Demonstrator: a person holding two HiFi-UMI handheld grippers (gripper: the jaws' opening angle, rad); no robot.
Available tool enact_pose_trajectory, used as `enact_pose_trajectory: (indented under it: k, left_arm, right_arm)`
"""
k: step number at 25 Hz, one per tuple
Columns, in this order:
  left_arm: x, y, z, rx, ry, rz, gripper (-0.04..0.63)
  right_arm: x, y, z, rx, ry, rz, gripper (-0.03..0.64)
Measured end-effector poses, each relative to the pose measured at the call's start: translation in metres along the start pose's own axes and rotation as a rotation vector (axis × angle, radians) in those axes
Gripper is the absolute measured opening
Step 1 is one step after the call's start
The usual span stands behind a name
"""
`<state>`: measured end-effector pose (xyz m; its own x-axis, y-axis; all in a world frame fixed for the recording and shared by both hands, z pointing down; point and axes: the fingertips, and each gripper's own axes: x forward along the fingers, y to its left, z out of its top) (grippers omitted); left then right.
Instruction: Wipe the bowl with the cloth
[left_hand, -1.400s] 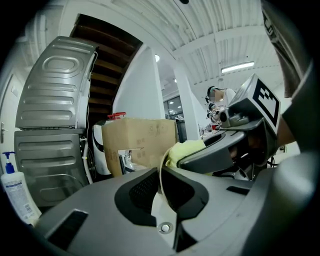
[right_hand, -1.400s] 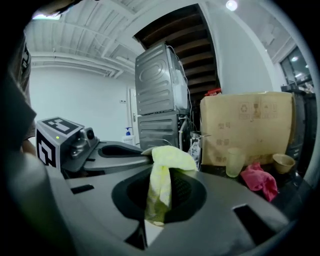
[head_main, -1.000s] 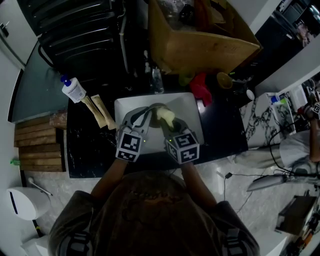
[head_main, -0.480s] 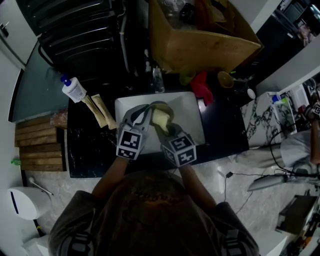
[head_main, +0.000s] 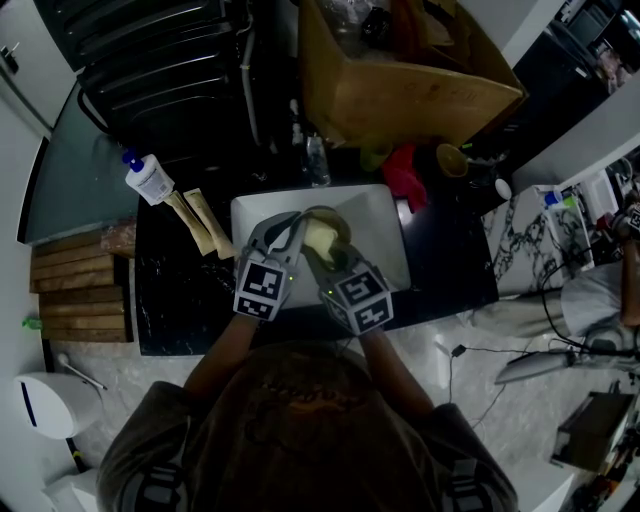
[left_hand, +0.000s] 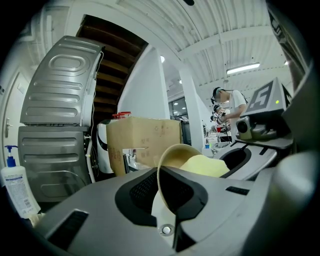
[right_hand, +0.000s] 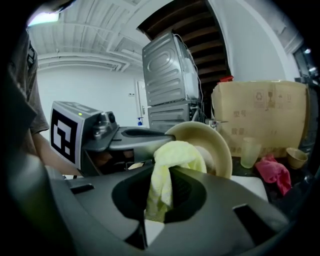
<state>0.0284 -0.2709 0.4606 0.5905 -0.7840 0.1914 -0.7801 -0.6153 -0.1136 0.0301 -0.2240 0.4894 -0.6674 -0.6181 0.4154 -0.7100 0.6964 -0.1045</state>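
Observation:
A cream bowl (head_main: 337, 224) is held on edge over the white sink (head_main: 380, 215). My left gripper (left_hand: 161, 192) is shut on the bowl (left_hand: 172, 155) at its rim. My right gripper (right_hand: 159, 192) is shut on a pale yellow cloth (right_hand: 170, 160), which is pressed into the hollow of the bowl (right_hand: 217, 142). In the head view the cloth (head_main: 319, 238) shows as a light lump between my left gripper (head_main: 287, 232) and my right gripper (head_main: 318, 262). From the left gripper view the cloth (left_hand: 202, 165) bulges out of the bowl's mouth.
A large cardboard box (head_main: 400, 70) stands behind the sink. A red rag (head_main: 403, 172) and a small yellowish cup (head_main: 449, 159) lie right of it. A white pump bottle (head_main: 148, 180) sits at the left, with wooden boards (head_main: 75, 290) nearer. A dark appliance (head_main: 160, 60) fills the back left.
My right gripper has slid left and slightly back, drawing the cloth across the inside of the bowl. The left gripper and bowl have stayed almost in place.

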Motion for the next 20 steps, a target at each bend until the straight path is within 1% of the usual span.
enact_pose_trajectory:
  k: [6, 14, 18, 20]
  left_arm:
    - [0.001, -0.007, -0.004, -0.004, 0.016, -0.019, 0.023]
    - [0.002, -0.017, -0.007, 0.009, 0.025, -0.039, 0.028]
    - [0.002, -0.016, -0.005, 0.005, 0.016, -0.033, 0.029]
    - [0.002, -0.015, -0.003, 0.003, 0.01, -0.03, 0.029]
  right_arm:
    - [-0.002, -0.006, 0.01, -0.027, -0.018, -0.016, 0.02]
    - [-0.007, -0.032, 0.027, -0.012, -0.07, -0.113, 0.02]
    - [-0.011, -0.045, 0.023, -0.012, -0.067, -0.187, 0.02]
    - [-0.012, -0.051, 0.021, -0.009, -0.061, -0.208, 0.02]
